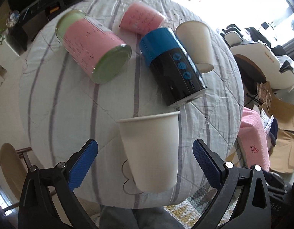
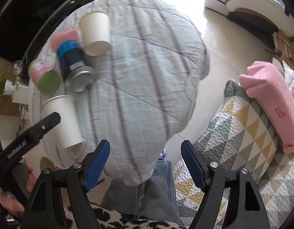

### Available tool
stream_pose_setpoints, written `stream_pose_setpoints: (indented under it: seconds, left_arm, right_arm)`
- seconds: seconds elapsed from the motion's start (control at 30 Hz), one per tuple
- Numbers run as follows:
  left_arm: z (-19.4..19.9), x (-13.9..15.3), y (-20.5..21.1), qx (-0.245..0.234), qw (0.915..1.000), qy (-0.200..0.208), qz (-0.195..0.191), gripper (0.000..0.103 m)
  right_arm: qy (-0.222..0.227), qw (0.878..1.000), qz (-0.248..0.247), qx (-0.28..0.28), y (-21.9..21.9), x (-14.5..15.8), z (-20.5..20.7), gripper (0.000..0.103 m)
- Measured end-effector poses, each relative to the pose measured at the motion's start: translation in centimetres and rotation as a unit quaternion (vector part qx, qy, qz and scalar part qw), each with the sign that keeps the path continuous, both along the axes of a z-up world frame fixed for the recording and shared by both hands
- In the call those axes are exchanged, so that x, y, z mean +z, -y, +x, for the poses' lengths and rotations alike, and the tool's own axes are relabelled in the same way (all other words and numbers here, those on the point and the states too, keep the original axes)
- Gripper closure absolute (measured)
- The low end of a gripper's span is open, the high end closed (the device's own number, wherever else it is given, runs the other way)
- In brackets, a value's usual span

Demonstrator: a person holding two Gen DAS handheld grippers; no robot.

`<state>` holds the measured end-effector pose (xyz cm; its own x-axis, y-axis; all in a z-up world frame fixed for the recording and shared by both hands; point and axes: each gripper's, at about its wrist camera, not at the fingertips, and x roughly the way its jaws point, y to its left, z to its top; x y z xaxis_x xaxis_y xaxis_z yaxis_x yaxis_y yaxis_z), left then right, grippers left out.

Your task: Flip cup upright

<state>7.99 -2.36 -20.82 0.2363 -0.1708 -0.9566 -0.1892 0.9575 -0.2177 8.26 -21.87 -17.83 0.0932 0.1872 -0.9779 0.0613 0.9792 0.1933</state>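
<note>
A white paper cup [image 1: 152, 150] stands upright on the striped cloth-covered table [image 1: 70, 103], between the spread blue fingers of my left gripper [image 1: 145, 162], which is open and not touching it. The same cup [image 2: 65, 120] shows at the left of the right wrist view, with the left gripper's black finger [image 2: 45, 124] beside it. A second white paper cup [image 1: 196, 43] stands upside down at the far side; it also shows in the right wrist view [image 2: 95, 34]. My right gripper [image 2: 145, 164] is open and empty above the table's near edge.
A blue and black can [image 1: 171, 66], a pink can with green ends [image 1: 91, 47] and a pink cup [image 1: 141, 19] stand behind the near cup. A patterned quilt [image 2: 242, 133] with a pink towel [image 2: 271, 103] lies to the right. The person's legs [image 2: 156, 187] are below.
</note>
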Motion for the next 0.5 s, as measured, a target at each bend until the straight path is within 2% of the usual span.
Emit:
stream_pose_setpoints:
  seconds: [0.13, 0.2, 0.3, 0.5]
  left_arm:
    - [1.0, -1.7, 0.0, 0.012, 0.9997, -0.023, 0.001, 0.004]
    - [1.3, -2.3, -0.3, 0.018, 0.9992, -0.032, -0.012, 0.033]
    - [1.1, -2.4, -1.0, 0.022, 0.9988, -0.031, -0.032, 0.033]
    - [0.7, -0.1, -2.0, 0.018, 0.9991, 0.005, -0.039, 0.033]
  right_arm:
    - [-0.019, 1.000, 0.000, -0.006, 1.3, -1.4, 0.3, 0.025]
    - [-0.025, 1.000, 0.002, -0.008, 1.6, -1.8, 0.5, 0.025]
    - [-0.025, 1.000, 0.008, -0.005, 1.4, -1.9, 0.6, 0.025]
    - [-0.020, 1.000, 0.019, 0.003, 0.6, -1.6, 0.9, 0.025]
